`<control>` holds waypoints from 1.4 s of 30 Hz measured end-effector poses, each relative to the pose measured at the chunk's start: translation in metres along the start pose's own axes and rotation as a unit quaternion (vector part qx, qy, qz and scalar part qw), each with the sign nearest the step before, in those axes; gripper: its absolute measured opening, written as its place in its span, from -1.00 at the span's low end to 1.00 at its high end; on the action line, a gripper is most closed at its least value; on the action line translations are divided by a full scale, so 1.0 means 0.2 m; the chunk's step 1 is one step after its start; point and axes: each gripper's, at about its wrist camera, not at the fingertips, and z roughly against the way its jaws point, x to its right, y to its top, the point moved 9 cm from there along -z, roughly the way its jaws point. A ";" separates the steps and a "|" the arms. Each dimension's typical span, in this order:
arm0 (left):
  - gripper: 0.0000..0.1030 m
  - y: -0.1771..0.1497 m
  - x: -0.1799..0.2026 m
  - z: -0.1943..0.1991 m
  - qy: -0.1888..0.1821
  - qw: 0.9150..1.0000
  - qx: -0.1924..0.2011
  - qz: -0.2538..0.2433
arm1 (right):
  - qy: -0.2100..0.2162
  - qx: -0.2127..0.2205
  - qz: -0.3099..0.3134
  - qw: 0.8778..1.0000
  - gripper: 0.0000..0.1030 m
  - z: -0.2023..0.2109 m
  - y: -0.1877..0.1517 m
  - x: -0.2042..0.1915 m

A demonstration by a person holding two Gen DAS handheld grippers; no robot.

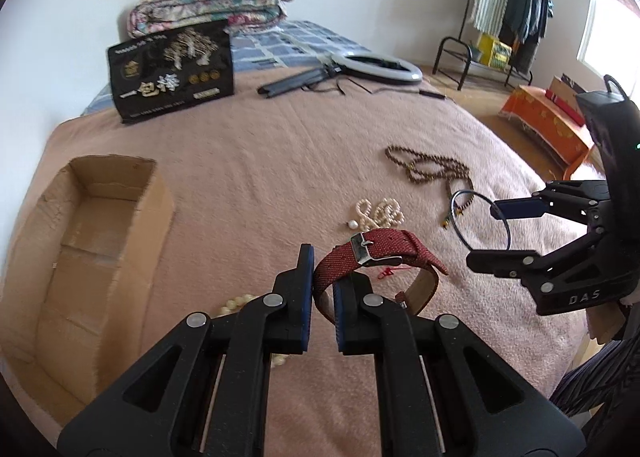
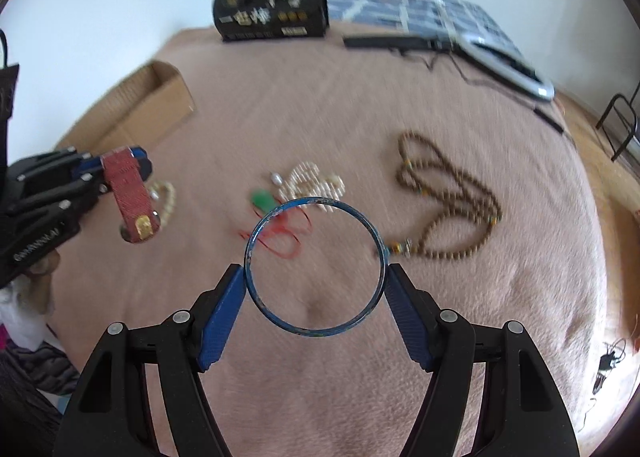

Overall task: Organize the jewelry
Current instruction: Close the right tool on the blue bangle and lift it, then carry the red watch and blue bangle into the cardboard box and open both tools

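My left gripper [image 1: 323, 277] is shut on a red woven watch strap [image 1: 380, 253] and holds it above the pink blanket; it also shows in the right wrist view [image 2: 130, 193]. My right gripper [image 2: 314, 277] is shut on a blue bangle [image 2: 256, 235], pinching it across its width; in the left wrist view the bangle [image 1: 508, 229] sits between its fingers. On the blanket lie a white pearl strand [image 2: 316, 185], a brown bead necklace [image 2: 448, 197], a green pendant on red cord [image 2: 262, 201] and cream beads [image 2: 170, 197]. An open cardboard box [image 1: 92, 241] stands at the left.
A black printed box [image 1: 172, 71], a ring light on a folded tripod [image 1: 384, 65] and a folded quilt [image 1: 208, 1] lie at the far side of the bed. A clothes rack [image 1: 508, 13] and an orange box [image 1: 548, 121] stand on the floor to the right.
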 end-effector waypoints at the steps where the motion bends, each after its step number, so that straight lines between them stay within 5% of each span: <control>1: -0.87 0.01 -0.02 0.02 0.002 1.000 0.004 0.004 | 0.000 0.005 0.001 1.000 0.37 0.02 0.03 -0.06; 12: -0.87 0.04 -0.34 0.28 0.041 0.997 0.041 0.052 | 0.025 0.050 0.028 0.998 0.37 0.08 0.30 -0.35; 22: -0.87 -0.02 -0.73 0.43 0.095 0.991 0.035 0.082 | 0.050 0.060 0.066 0.995 0.37 0.01 0.50 -0.64; 42: -0.87 -0.28 -1.10 0.35 0.127 0.982 -0.020 0.137 | 0.085 0.039 0.101 0.991 0.37 -0.35 0.76 -1.16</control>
